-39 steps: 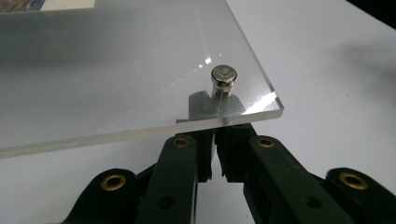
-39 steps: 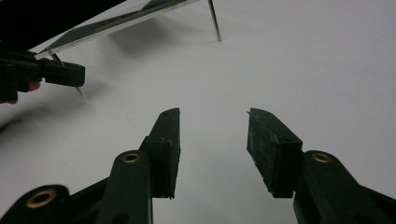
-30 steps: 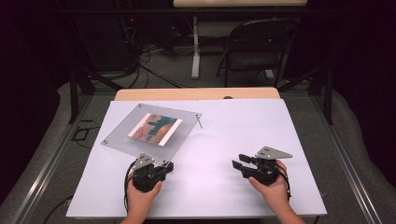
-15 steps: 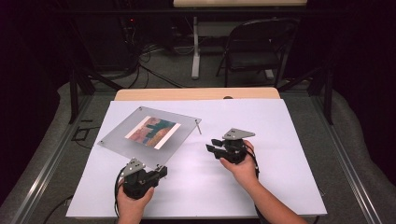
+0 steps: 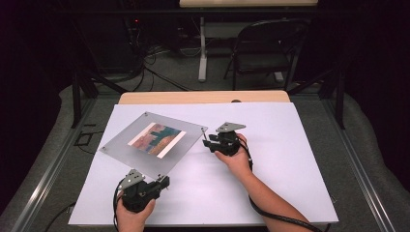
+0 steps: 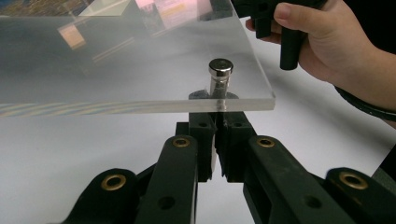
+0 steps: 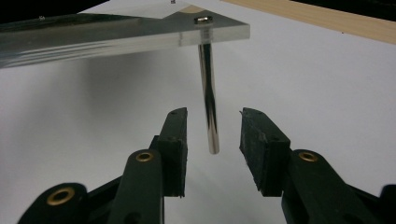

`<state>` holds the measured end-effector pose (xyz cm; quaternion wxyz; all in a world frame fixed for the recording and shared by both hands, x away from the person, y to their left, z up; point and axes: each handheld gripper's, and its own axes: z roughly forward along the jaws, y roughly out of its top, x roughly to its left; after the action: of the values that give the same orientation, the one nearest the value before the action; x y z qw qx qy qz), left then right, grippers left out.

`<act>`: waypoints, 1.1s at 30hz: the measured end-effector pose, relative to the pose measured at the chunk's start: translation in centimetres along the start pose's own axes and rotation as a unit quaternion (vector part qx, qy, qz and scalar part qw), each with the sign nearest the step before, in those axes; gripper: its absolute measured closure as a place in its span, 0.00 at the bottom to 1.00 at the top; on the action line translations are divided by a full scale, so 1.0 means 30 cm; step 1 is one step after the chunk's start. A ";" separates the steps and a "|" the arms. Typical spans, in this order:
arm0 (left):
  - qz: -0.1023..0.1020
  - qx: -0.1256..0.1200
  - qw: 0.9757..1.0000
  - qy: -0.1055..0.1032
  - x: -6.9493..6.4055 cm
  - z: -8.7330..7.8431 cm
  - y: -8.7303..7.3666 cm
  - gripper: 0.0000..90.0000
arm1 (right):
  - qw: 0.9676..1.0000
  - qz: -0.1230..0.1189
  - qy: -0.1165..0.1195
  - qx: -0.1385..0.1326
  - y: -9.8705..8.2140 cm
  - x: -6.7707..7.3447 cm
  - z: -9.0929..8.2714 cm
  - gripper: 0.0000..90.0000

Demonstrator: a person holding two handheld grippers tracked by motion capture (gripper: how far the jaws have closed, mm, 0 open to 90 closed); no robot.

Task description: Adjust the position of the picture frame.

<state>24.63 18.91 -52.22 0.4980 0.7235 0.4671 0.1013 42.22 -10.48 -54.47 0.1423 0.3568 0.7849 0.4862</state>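
A clear acrylic picture frame [image 5: 154,140] with a colourful print stands on thin metal legs at the table's left. My left gripper [image 5: 163,181] is at its near corner. In the left gripper view the left gripper [image 6: 217,137] is shut on the leg just under the plate [image 6: 116,60], below the bolt head [image 6: 220,69]. My right gripper [image 5: 207,142] is at the frame's right corner. There the right gripper [image 7: 213,114] is open, its jaws having just opened a little, with the corner leg [image 7: 208,93] between them untouched. That leg's foot hangs above the white sheet.
A white sheet [image 5: 290,159] covers the table, with a wooden edge [image 5: 203,97] at the back. A folding chair [image 5: 270,43] and a stand [image 5: 202,53] are on the floor beyond. The right hand [image 6: 327,46] is close behind the frame in the left gripper view.
The right hand has moved left across the table to the frame's right corner. The left gripper has drawn back slightly, and the frame's near corner now reaches closer to the person.
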 end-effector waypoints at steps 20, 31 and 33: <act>0.000 0.003 1.000 0.019 0.005 -0.016 -0.023 0.95 | 0.999 -0.021 0.030 0.007 0.016 0.019 0.058 0.95; -0.006 -0.001 1.000 0.009 0.019 -0.007 -0.010 0.95 | 0.999 -0.024 0.030 0.003 0.014 0.001 -0.015 0.95; -0.007 0.000 1.000 0.009 0.024 -0.007 -0.007 0.95 | 0.999 -0.025 0.029 0.003 0.014 0.000 -0.025 0.95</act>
<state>24.78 19.62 -52.53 0.4949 0.7191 0.4765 0.1044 41.97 -10.88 -53.75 0.1304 0.3232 0.7990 0.4900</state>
